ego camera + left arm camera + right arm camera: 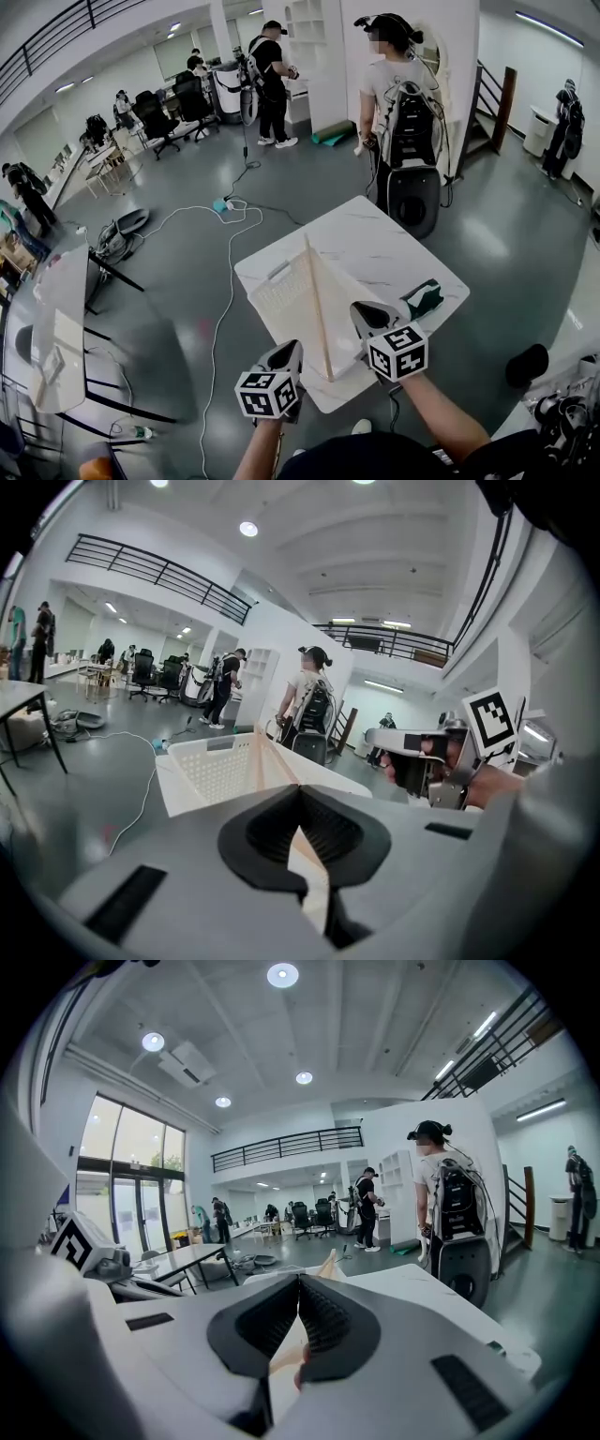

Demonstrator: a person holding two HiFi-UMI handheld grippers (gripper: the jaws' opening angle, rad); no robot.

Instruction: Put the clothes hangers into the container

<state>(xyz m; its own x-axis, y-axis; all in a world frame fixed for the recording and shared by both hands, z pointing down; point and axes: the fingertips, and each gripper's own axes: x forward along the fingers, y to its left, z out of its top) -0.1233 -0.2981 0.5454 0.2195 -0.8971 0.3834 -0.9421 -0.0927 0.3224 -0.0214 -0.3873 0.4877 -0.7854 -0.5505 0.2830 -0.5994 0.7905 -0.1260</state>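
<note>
The basket (277, 300) sits on the left half of the table (394, 239), close to its near edge. The hanger (317, 300) lies lengthwise over the basket. Its near end is between the left gripper (291, 347) and the right gripper (364, 311). A small object (424, 298) rests at the table's right edge, just beside the right gripper. Behind the table stands a person (386, 80), with a machine (412, 187) between them and the table. A cable (225, 281) runs along the floor to the left, and a desk (58, 309) stands further left.

White table (394, 242), marble-look top: white perforated basket (277, 305) on L half; green item (424, 298) nr R edge.
</note>
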